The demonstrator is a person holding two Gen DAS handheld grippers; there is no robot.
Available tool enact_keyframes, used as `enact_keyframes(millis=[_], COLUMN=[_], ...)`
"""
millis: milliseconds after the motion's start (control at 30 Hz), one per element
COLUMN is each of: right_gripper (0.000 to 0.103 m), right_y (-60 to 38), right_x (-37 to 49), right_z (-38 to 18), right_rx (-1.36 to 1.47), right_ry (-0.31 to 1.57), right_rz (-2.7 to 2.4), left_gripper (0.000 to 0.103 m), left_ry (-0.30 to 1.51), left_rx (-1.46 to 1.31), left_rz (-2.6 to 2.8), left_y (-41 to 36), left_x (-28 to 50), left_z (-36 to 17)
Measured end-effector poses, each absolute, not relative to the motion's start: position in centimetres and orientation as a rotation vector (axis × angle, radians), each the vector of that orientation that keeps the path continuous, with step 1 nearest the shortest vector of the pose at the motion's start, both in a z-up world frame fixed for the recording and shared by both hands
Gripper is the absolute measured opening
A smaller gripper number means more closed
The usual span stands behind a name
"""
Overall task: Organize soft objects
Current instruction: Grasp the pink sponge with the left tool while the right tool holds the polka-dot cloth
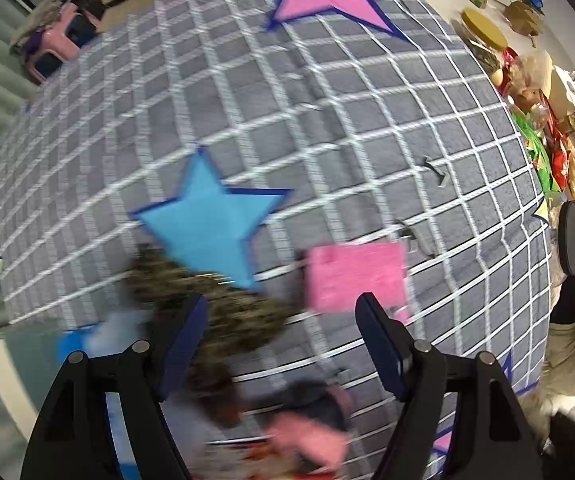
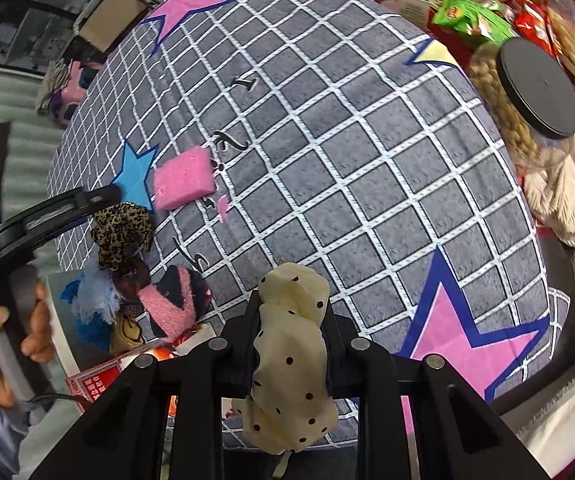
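My right gripper (image 2: 289, 300) is shut on a cream polka-dot scrunchie (image 2: 291, 360), held above the near edge of the grey checked cloth (image 2: 367, 160). My left gripper (image 1: 283, 312) is open and empty, just above a leopard-print scrunchie (image 1: 227, 312); in the right wrist view the same scrunchie (image 2: 121, 232) hangs by the left gripper's fingers (image 2: 99, 196). A pink sponge (image 1: 357, 276) lies on the cloth beside the blue star (image 1: 211, 220); it also shows in the right wrist view (image 2: 183, 178). A pink and navy sock (image 2: 179, 304), blue fluffy fabric (image 2: 91, 308) and other soft things are piled at the cloth's near left edge.
Snack packets and jars (image 2: 471, 12) crowd the far right side. A black-lidded jar (image 2: 535, 88) and a cream knitted item (image 2: 567, 196) stand at the right edge. A red box (image 2: 99, 384) lies under the pile. A pink stool (image 1: 55, 44) stands beyond the cloth.
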State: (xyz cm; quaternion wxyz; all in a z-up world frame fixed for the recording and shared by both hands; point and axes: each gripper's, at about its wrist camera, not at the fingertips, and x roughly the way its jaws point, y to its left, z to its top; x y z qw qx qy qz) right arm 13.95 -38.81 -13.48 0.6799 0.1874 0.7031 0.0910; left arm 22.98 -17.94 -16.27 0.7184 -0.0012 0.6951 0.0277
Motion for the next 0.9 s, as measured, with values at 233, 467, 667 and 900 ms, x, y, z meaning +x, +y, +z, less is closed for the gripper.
enact_keyframes(millis=[233, 467, 667, 900], right_gripper=[0.026, 0.026, 0.026, 0.026], right_y=[-40.0, -40.0, -40.1, -40.5], right_x=[13.6, 13.3, 13.2, 12.3], right_z=[-13.5, -13.5, -13.2, -13.2], right_rx=[0.428, 0.442, 0.450, 0.447], right_ry=[1.580, 1.580, 1.575, 1.576], right_rz=[0.161, 0.147, 0.145, 0.131], left_gripper=[0.082, 0.082, 0.084, 0.084], left_ry=[1.559, 1.599, 1.598, 1.537], left_rx=[0.003, 0.010, 0.022, 0.006], left_rz=[0.144, 0.093, 0.118, 0.083], left_y=[-21.1, -22.1, -21.8, -21.3], left_x=[23.9, 24.0, 23.5, 24.7], left_z=[-20.4, -20.8, -21.6, -22.3])
